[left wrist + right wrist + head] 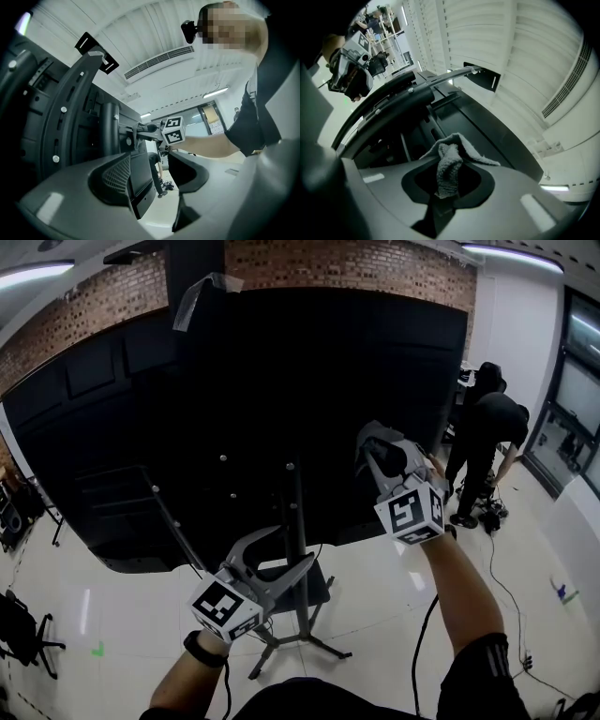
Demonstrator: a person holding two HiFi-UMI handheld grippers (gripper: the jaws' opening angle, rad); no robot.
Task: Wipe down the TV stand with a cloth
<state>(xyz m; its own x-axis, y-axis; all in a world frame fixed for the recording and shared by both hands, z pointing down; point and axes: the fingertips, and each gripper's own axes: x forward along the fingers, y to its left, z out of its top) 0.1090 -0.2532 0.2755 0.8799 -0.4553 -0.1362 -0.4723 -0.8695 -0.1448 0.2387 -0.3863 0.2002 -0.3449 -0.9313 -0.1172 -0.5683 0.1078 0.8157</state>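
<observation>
Behind the TV (281, 381):
Right gripper (447, 186) fingers pinch a grey cloth (451, 159); left gripper (155, 176) fingers apart, empty, beside the stand (293, 493).

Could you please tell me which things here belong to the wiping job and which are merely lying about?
For the job:
grey cloth, held in the right tongs
TV stand

Just about:
office chair
person bending over
gear at their feet

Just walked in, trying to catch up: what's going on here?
A person works behind a TV on its stand, a gripper in each hand. The right gripper holds a grey cloth up by the TV's back. The left gripper is open and empty, near the stand's pole.
</observation>
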